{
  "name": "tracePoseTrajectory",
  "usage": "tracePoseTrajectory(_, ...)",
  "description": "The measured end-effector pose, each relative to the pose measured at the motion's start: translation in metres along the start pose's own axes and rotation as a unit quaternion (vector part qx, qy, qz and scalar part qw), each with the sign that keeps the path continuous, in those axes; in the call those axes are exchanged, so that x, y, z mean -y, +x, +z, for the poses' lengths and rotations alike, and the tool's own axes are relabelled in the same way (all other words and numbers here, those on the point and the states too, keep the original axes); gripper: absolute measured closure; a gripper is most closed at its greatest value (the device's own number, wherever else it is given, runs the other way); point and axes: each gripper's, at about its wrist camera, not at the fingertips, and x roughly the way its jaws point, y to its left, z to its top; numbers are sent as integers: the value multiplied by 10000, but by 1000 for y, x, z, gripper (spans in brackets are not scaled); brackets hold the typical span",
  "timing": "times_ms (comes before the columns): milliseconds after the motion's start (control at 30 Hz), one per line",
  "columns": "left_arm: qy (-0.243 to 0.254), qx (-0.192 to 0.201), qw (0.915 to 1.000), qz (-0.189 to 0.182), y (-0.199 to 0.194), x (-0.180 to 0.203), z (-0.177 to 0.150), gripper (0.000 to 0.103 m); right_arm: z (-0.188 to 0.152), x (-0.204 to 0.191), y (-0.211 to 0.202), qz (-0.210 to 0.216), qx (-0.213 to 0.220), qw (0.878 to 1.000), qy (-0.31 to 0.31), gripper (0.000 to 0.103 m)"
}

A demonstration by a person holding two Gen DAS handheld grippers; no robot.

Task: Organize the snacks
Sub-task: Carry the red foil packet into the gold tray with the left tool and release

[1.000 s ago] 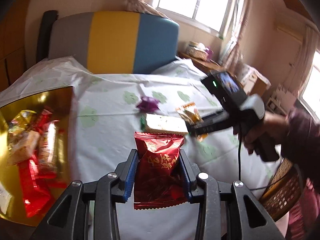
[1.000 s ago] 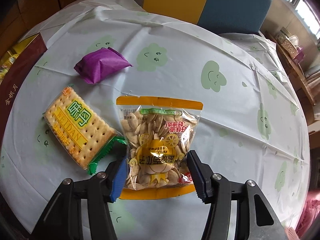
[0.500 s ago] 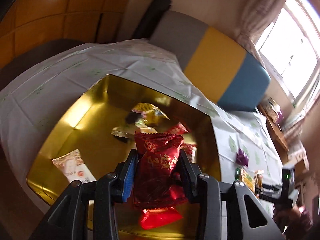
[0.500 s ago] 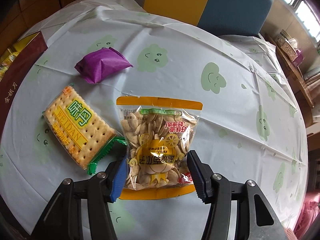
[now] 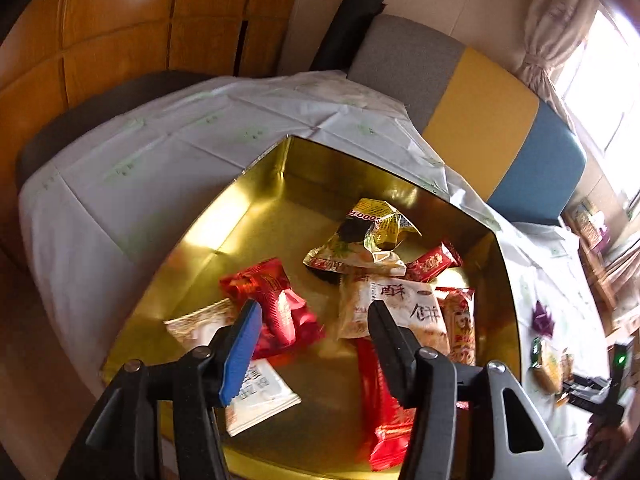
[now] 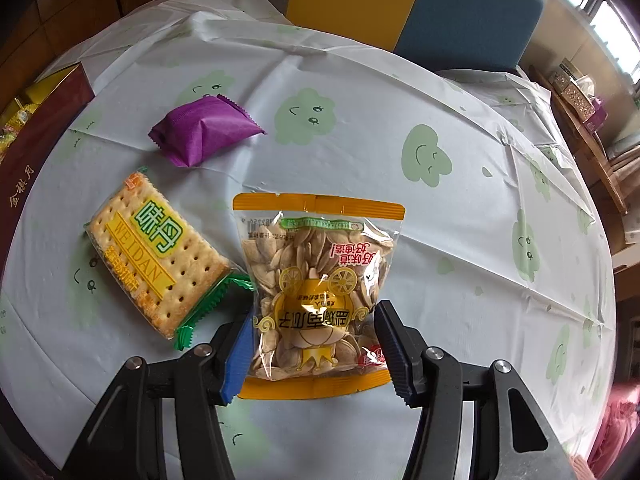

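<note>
The left hand-held gripper (image 5: 314, 326) is hanging over the gold tray (image 5: 256, 192), its jaws having just been opening and now standing wide with nothing pressed between them. The red packet (image 5: 276, 304) is lying in the tray just beyond the blue pad, blurred, its gold print unreadable. Around it in the tray are sitting a crumpled gold wrapper (image 5: 372, 224) showing the digits "0000", a small red sachet (image 5: 432, 264), a white pouch (image 5: 396, 308) printed with large dark Chinese characters, a long red bar (image 5: 384, 404), and a white packet (image 5: 260, 396) at the near edge with red characters too partly hidden to read.

The right hand-held gripper (image 6: 314, 350) is pointing steeply down at the bench (image 6: 460, 240), which is wearing a pale cloth printed with smiling green clouds. Its jaws are sitting half open, one on each side of the seed bag (image 6: 318, 292), which is lying flat; whether the pads are pressing its edges I cannot tell. The bag's orange label carries Chinese writing, seen upside down, above a gold carriage drawing. Just left of it, corners overlapping or touching, is lying the cracker pack (image 6: 156, 256), reading "WEIDAN" on a yellow band beside green characters. Further back is resting a plain purple packet (image 6: 204, 130). At the left edge a dark red box (image 6: 44, 128) is showing gold characters on its side.
</note>
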Motion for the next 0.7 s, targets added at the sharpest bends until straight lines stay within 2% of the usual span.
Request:
tracePoseTrajectory(167, 362, 189, 9986, 329, -17, 9, -10, 47, 0, -3, -2, -58, 22, 10000, -31, 45)
tracePoseTrajectory(367, 730, 341, 9959, 406, -35, 19, -19, 47, -1, -6, -5, -90, 31, 9999, -43, 46)
tracePoseTrajectory(700, 918, 363, 9943, 393, -47, 21, -27, 47, 1, 3, -9, 1, -3, 9999, 119, 47)
